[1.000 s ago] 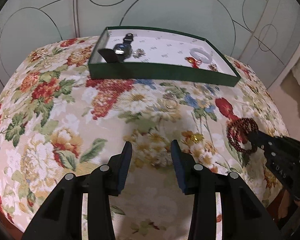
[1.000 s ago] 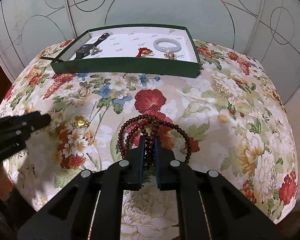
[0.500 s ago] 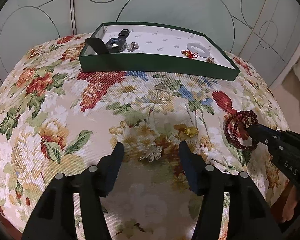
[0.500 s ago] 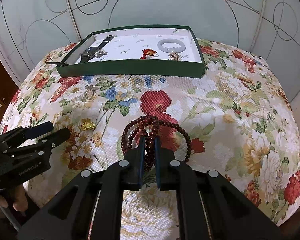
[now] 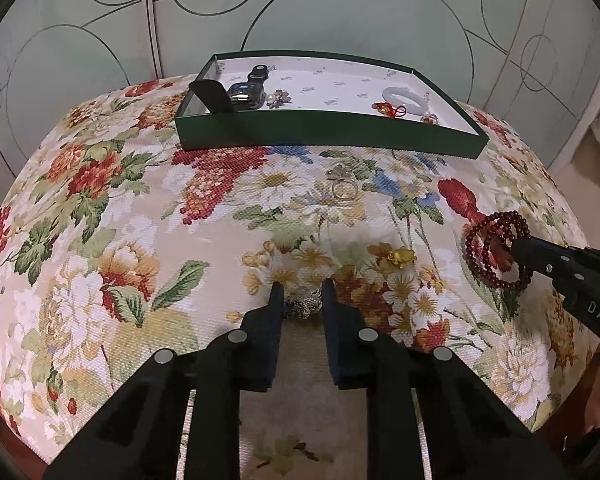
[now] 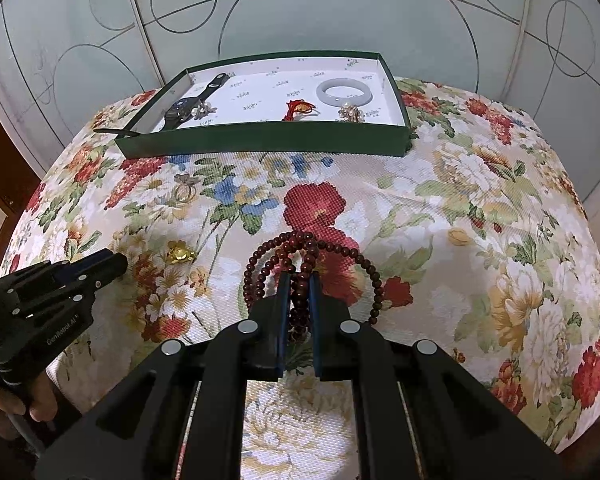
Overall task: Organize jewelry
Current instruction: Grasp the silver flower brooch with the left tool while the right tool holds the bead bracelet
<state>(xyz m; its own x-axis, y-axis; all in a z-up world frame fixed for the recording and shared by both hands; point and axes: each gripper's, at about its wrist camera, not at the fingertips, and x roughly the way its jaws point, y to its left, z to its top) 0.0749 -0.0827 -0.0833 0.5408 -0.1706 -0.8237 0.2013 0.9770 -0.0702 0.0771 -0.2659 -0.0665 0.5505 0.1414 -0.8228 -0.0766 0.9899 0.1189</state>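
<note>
Left gripper (image 5: 299,294): jaws have just been closing around the small silver brooch (image 5: 305,305) on the near floral cloth (image 5: 100,240); pads look pressed on it.
Risk, left: the brooch is flat and small, so a shallow pinch could let it slip out or snag the weave.
Ring (image 5: 345,189): loose on the cloth, just near of the tray.
Gold charm (image 5: 400,257): loose, right of the brooch.
Right gripper (image 6: 299,280): clamped on the dark red bead strand (image 6: 306,268), loops draped on the cloth.
Risk, right: hanging loops may catch the green tray (image 6: 260,140) wall at the far edge.
</note>
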